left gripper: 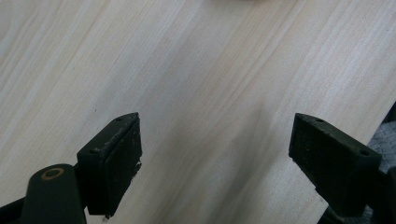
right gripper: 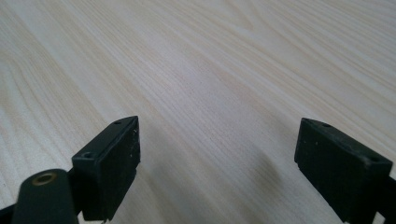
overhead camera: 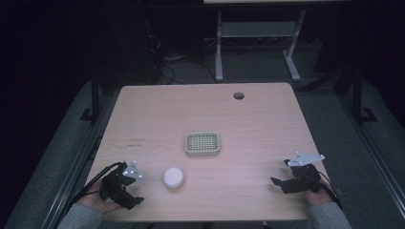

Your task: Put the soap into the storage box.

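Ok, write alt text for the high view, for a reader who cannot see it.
A person's hands hold a two-jaw claw at each near corner of a light wooden table, both open and empty: the left claw beside a round white object, the right claw farther off. A shallow pale tray with a grid insert sits mid-table; a round cable hole lies near the far edge.

Rt gripper (right gripper: 217, 158) at bottom of frame, jaws wide apart w/ nothing btwn them. Left jaw at lower left w/ a brass-ringed hole on its base; right jaw at lower right, cut by frame edge. Table (right gripper: 210, 60) is pale wood, grain running diagonally, bare across upper frame. Faint shadows under jaws.
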Demonstrator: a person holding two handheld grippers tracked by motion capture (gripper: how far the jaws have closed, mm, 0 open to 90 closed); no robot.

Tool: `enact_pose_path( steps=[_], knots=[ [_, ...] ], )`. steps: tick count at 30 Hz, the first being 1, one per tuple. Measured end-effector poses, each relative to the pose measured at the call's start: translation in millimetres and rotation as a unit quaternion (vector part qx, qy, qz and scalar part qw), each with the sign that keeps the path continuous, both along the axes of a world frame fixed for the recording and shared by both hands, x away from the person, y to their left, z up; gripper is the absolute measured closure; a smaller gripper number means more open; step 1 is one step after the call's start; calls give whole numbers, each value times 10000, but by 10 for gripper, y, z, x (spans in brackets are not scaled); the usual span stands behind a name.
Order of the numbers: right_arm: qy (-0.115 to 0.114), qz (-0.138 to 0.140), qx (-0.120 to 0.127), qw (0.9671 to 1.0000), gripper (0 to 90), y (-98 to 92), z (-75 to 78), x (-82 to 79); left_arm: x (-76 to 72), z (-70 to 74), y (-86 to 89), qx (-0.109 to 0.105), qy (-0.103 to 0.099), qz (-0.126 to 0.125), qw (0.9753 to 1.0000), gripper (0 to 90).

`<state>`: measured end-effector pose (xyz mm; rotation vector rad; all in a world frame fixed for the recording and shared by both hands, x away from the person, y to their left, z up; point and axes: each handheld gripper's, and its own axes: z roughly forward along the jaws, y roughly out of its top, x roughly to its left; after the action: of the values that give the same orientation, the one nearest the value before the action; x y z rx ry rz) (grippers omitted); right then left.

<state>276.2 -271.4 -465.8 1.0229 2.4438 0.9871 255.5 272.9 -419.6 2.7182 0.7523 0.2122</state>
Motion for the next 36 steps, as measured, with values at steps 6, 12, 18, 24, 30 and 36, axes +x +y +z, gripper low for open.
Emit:
enact_pose_path(
  steps=[6, 12, 18, 24, 30, 36],
  knots=[
    [7, 13, 23, 10000, 136, 5, -4, -5, 28, 63, -72, 5, 6, -122, 9999, 171],
    [-43, 30, 1, 10000, 137, 22, 21, -20, 77, 118, -178, 100, -17, -292, 9995, 172],
    [-46, 62, 11, 10000, 137, 29, 20, -17, 140, 158, -299, 148, 17, -439, 9989, 172],
    [-54, 69, 23, 10000, 137, 25, 20, -21, 209, 183, -394, 196, 84, -553, 9982, 172],
    [-79, 59, 52, 9999, 136, 28, 30, -16, 249, 233, -476, 247, 81, -651, 9975, 172],
    [-50, 74, 49, 9999, 137, 42, 24, -21, 280, 270, -538, 294, 75, -738, 9968, 172]
  ],
)
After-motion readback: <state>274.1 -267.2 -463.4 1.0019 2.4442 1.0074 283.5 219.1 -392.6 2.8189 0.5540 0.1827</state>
